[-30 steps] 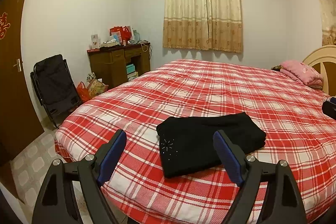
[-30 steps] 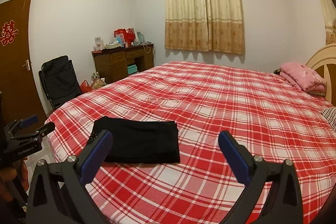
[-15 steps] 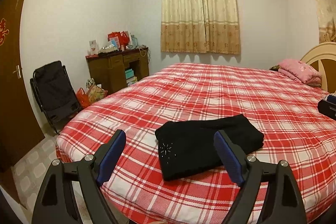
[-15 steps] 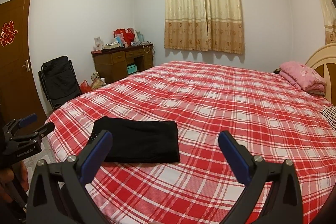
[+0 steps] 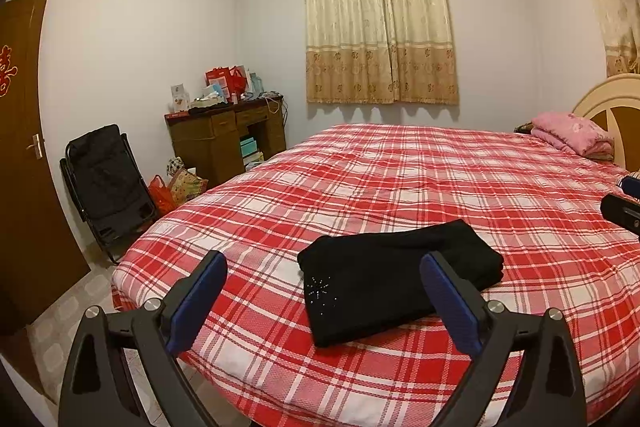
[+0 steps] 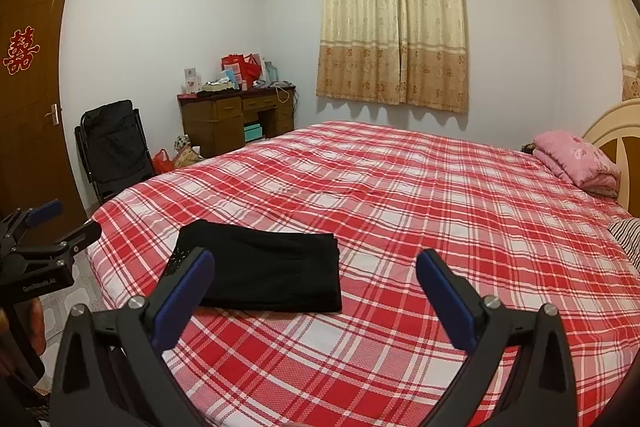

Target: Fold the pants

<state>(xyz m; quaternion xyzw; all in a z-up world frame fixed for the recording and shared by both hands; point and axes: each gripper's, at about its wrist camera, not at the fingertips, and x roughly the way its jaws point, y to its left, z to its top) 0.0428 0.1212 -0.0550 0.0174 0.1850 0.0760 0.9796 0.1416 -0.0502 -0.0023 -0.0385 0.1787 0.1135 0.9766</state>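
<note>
Near the bed's (image 5: 400, 187) front edge lay our folded pants (image 5: 396, 275), long axis crosswise, ahead of the left gripper (image 5: 324, 291), its empty jaws opening; the right gripper (image 6: 316, 283), released, sat farther right.

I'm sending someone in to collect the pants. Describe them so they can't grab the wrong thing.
Find the big bed with the red and white plaid cover. At its foot end, near the corner closest to the door, the pants lie folded into a flat black rectangle. They are the only black item on the cover, with a small sparkly starburst on one corner; the folded bundle at the headboard is pink.
</note>
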